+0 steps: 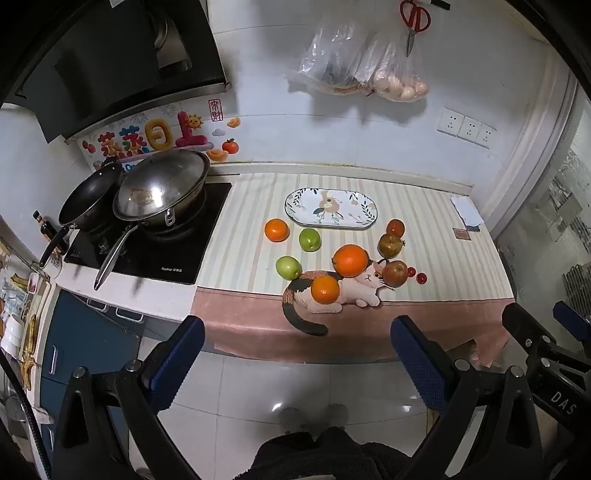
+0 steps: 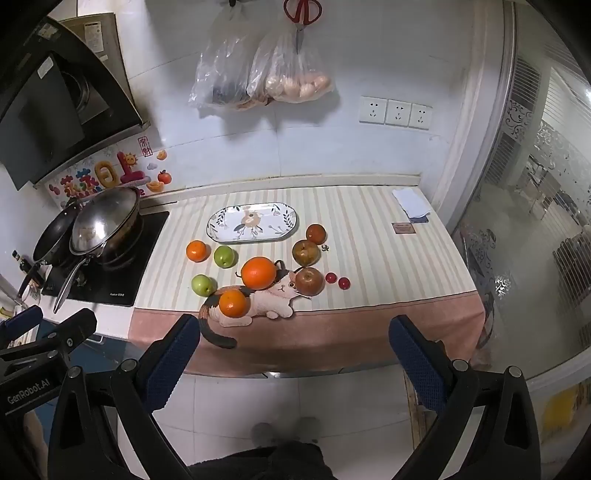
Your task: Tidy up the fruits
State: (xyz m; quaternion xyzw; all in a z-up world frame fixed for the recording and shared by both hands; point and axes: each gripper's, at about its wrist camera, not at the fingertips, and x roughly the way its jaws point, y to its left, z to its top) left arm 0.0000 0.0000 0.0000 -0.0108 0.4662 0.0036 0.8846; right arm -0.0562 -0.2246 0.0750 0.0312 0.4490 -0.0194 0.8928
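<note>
judging by the layout, nothing is sorted yet: oval plate (image 1: 364, 220) at frame centre sits empty, fruits (image 1: 350, 260) scattered below it; left gripper (image 1: 297, 354) and right gripper (image 2: 294, 350) both gape wide, empty.

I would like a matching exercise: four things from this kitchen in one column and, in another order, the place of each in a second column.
1. oval flower-pattern plate
2. red-handled scissors
3. steel wok
4. two small red cherry tomatoes

A. hanging on the wall
B. on the black stove
C. on the striped cloth, behind the fruits
D. on the striped cloth, right of the front reddish apple

Pairs: 1-C, 2-A, 3-B, 4-D
</note>
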